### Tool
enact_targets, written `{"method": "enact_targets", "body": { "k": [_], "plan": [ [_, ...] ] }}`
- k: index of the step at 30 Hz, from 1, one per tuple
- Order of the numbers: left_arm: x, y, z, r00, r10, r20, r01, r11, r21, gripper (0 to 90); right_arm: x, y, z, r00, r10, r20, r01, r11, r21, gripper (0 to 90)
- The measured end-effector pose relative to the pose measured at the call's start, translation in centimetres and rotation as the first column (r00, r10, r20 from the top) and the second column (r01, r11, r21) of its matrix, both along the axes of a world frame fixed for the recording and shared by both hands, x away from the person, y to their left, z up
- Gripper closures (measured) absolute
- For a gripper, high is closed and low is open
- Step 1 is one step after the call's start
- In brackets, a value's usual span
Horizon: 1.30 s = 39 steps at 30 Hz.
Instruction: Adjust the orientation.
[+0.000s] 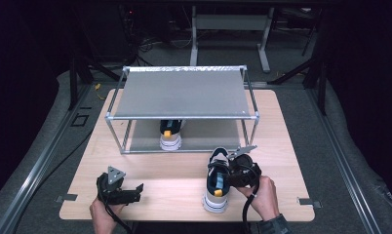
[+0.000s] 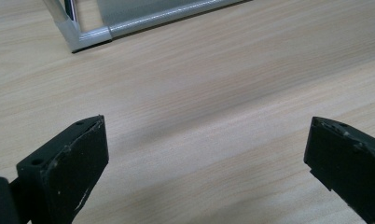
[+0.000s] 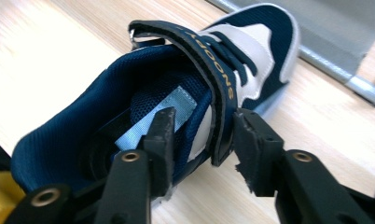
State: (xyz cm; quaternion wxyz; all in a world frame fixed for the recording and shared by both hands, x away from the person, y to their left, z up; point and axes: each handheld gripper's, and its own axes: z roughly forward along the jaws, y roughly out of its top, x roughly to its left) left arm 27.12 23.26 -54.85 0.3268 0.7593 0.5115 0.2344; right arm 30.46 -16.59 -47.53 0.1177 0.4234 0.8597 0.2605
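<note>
Right between the right gripper's (image 3: 202,135) jaws sits the side wall of a navy-and-white mesh sneaker with a strap across the top (image 3: 176,88), so that gripper is clamped on the shoe: one jaw reaches down inside the opening, the other presses on the outside next to the strap. Makes sense as a grip, since the collar is the only thin edge you can pinch and lift the whole thing by.

Just ahead of that gripper stands a grey metal-framed shoe rack with a flat shelf (image 1: 182,92), and a second matching sneaker (image 1: 170,136) is already tucked under the shelf, toe in. My guess is this one is meant to go next to it, which would explain why it's held pointing toward the rack.

The left gripper (image 2: 204,163) hangs with its jaws spread wide and nothing between them, just the light wooden tabletop (image 2: 213,93) under it. Looks parked out of the way.

The high view gives the layout: both grippers, rack, pair of shoes. It can't tell you how the jaws bite, though; the right gripper view does, down to the gold lettering on the strap. The left gripper view adds a rack corner (image 2: 90,35) up ahead.
</note>
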Motion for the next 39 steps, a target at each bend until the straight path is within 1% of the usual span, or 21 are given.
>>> {"method": "enact_targets", "body": {
  "k": [4, 8, 11, 12, 13, 14, 16, 19, 21, 22, 23, 24, 26, 29, 30, 31, 34, 35, 37, 38, 39],
  "plan": [
    [0.0, -0.2, 0.0, 1.0, -0.003, 0.002, 0.003, 1.0, 0.006, 0.0, 0.1, -0.7, 0.2, 0.9997, 0.019, 0.013, -0.018, 0.999, -0.031, 65.7],
    [0.0, -0.2, 0.0, 1.0, -0.002, 0.001, 0.002, 1.0, 0.006, 0.0, 0.4, -1.7, 0.2, 0.9996, -0.003, 0.028, 0.004, 0.999, -0.045, 68.0],
    [0.0, -0.2, 0.1, 1.0, 0.0, 0.003, 0.0, 1.0, 0.006, 0.0, 0.7, -2.4, 0.1, 0.9989, -0.027, 0.039, 0.029, 0.998, -0.049, 67.0],
    [0.0, -0.1, 0.1, 1.0, 0.002, 0.005, -0.002, 1.0, 0.004, 0.0, 0.8, -2.5, 0.1, 0.9987, -0.031, 0.042, 0.032, 0.999, -0.032, 65.4],
    [-0.1, -0.1, 0.1, 1.0, 0.004, 0.005, -0.004, 1.0, 0.003, 0.0, 0.8, -2.6, 0.1, 0.9977, -0.052, 0.042, 0.054, 0.998, -0.045, 62.0],
    [-0.1, -0.1, 0.1, 1.0, 0.006, 0.005, -0.006, 1.0, 0.004, 0.0, 0.8, -2.8, 0.0, 0.9966, -0.069, 0.044, 0.071, 0.997, -0.038, 56.7],
    [-0.1, 0.0, 0.1, 0.9999, 0.007, 0.007, -0.007, 1.0, 0.003, 0.0, 0.6, -3.1, 0.0, 0.9934, -0.104, 0.048, 0.104, 0.995, 0.009, 45.7],
    [-0.2, 0.0, 0.0, 0.9999, 0.009, 0.005, -0.009, 1.0, 0.003, 0.0, -0.2, -3.4, 0.4, 0.984, -0.169, 0.056, 0.166, 0.985, 0.057, 30.7],
    [-0.3, 0.1, 0.0, 1.0, 0.009, 0.003, -0.009, 1.0, 0.003, 0.0, -1.0, -3.5, 0.6, 0.9817, -0.181, 0.06, 0.175, 0.98, 0.094, 21.0],
    [-0.3, 0.1, 0.0, 1.0, 0.009, 0.002, -0.009, 1.0, 0.004, 0.0, -1.4, -3.5, 0.6, 0.9782, -0.197, 0.064, 0.191, 0.977, 0.099, 16.6],
    [-0.3, 0.1, 0.0, 0.9999, 0.01, 0.002, -0.01, 0.9999, 0.005, 0.0, -1.8, -3.4, 0.7, 0.9771, -0.201, 0.068, 0.193, 0.974, 0.116, 13.5],
    [-0.3, 0.1, 0.0, 0.9999, 0.01, 0.002, -0.01, 0.9999, 0.005, 0.0, -2.2, -3.3, 0.7, 0.9763, -0.205, 0.068, 0.197, 0.974, 0.113, 11.3],
    [-0.3, 0.0, 0.0, 1.0, 0.008, 0.002, -0.008, 0.9999, 0.006, 0.0, -2.9, -2.9, 0.6, 0.9761, -0.202, 0.079, 0.193, 0.975, 0.11, 0.0],
    [-0.3, 0.0, 0.0, 0.9999, 0.011, 0.006, -0.011, 0.9999, 0.002, 0.0, -3.7, -2.4, 0.2, 0.976, -0.201, 0.083, 0.19, 0.974, 0.122, 0.0],
    [-0.3, -0.1, 0.0, 0.9999, 0.01, 0.007, -0.01, 0.9999, 0.002, 0.0, -3.9, -2.4, 0.1, 0.9777, -0.195, 0.079, 0.184, 0.975, 0.124, 0.0],
    [-0.4, -0.1, 0.0, 1.0, 0.008, 0.005, -0.008, 1.0, 0.002, 0.0, -4.1, -2.2, -0.1, 0.9765, -0.201, 0.077, 0.192, 0.975, 0.115, 0.0],
    [-0.4, -0.2, 0.1, 1.0, 0.005, 0.006, -0.005, 1.0, 0.005, 0.0, -4.4, -1.7, -0.8, 0.9778, -0.197, 0.071, 0.188, 0.975, 0.119, 0.0],
    [-0.4, -0.2, 0.0, 1.0, 0.006, 0.007, -0.006, 1.0, 0.003, 0.0, -4.4, -1.5, -1.1, 0.9783, -0.195, 0.07, 0.187, 0.977, 0.106, 0.0],
    [-0.4, -0.2, 0.0, 1.0, 0.006, 0.006, -0.006, 1.0, 0.002, 0.0, -4.7, -1.1, -1.7, 0.9732, -0.208, 0.099, 0.196, 0.974, 0.113, 0.0],
    [-0.4, -0.2, 0.0, 0.9999, 0.008, 0.007, -0.008, 1.0, 0.002, 0.0, -4.7, -1.0, -2.0, 0.9724, -0.213, 0.096, 0.203, 0.974, 0.1, 0.0],
    [-0.4, -0.2, -0.1, 0.9999, 0.009, 0.009, -0.009, 1.0, 0.0, 0.0, -4.8, -0.8, -2.4, 0.9697, -0.223, 0.098, 0.213, 0.971, 0.109, 0.0]
  ]
}}
